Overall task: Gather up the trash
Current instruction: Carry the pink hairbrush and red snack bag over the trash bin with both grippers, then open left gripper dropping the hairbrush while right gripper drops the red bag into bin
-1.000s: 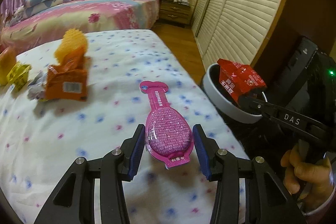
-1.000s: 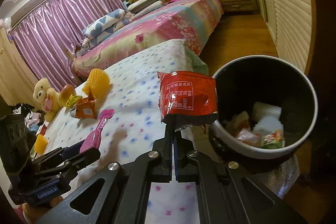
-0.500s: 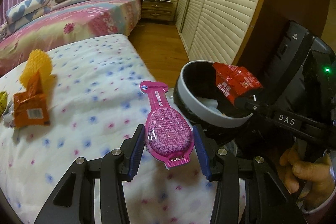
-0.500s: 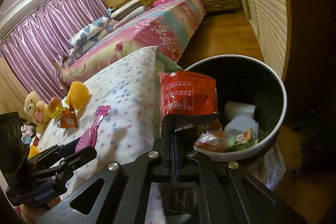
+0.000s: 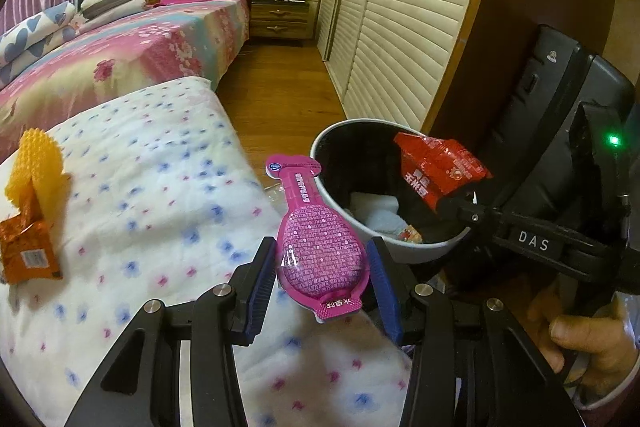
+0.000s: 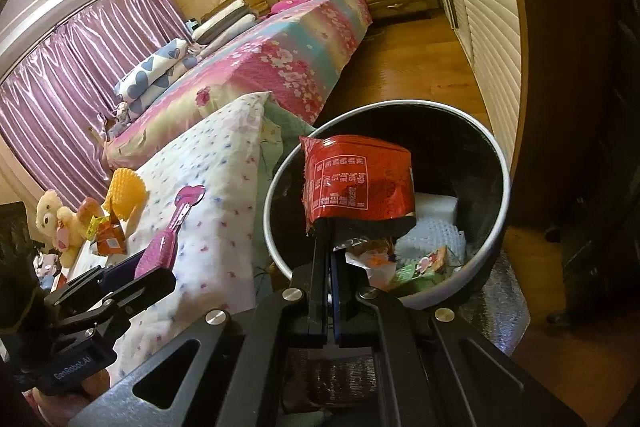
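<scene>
While both of your grippers carry trash toward the bin (image 6: 496,163), what matters is how each piece sits against that rim. Your right gripper (image 6: 331,259) is clamped tight on the lower edge of the red wrapper (image 6: 356,187), and in its view the wrapper hangs at twelve o'clock from the fingertips, inside the rim's outline, with paper and packets lying in the bottom below. I judge this hand the nearer one, ready to let go first.

Your left gripper (image 5: 322,277) pinches the wide end of the pink sachet (image 5: 320,247) between its blue pads (image 5: 264,279). The sachet's long axis runs from the jaws up toward eleven o'clock, and its narrow neck reaches the near left edge of the bin (image 5: 420,247), which lies at one o'clock from those fingertips. Most of the sachet appears short of the opening, over the dotted bedspread (image 5: 152,195), so it likely needs carrying further toward one o'clock. On the bedspread at nine o'clock an orange packet (image 5: 28,251) and a yellow spiky piece (image 5: 34,163) wait uncollected.
</scene>
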`<state>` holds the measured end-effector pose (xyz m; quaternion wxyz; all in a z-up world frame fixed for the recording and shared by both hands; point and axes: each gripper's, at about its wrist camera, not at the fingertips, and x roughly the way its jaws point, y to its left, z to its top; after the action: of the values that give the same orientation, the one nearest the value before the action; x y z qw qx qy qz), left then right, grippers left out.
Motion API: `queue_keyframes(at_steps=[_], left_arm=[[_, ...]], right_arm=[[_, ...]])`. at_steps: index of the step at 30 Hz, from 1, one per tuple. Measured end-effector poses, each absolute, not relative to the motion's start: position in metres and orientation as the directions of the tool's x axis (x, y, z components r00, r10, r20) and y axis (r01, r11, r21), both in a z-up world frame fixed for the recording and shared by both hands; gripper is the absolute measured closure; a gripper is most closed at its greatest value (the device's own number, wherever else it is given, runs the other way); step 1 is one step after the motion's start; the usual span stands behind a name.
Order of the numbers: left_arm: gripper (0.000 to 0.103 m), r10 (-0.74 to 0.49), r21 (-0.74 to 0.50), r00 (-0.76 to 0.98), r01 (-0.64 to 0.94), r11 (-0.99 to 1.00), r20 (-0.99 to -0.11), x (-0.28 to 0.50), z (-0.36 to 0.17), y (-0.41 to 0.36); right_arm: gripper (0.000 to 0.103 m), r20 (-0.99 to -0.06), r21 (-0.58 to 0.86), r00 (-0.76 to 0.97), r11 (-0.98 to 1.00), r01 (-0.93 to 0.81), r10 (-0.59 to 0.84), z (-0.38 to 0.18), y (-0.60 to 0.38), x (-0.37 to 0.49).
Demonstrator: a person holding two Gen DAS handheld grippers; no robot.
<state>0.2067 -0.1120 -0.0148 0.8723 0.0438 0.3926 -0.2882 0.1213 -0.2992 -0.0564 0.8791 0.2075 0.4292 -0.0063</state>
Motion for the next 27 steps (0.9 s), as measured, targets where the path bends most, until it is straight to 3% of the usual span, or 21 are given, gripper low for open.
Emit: queue_keyframes(at_steps=[27], left_arm=[[0.058,-0.488,-0.117,0.48,0.616,0.779,-0.729,0.257,-0.033,-0.185]], right_arm=[[0.102,-0.785,0.378,0.598,0.89,0.254,0.163,-0.072,-0.345,0.149]])
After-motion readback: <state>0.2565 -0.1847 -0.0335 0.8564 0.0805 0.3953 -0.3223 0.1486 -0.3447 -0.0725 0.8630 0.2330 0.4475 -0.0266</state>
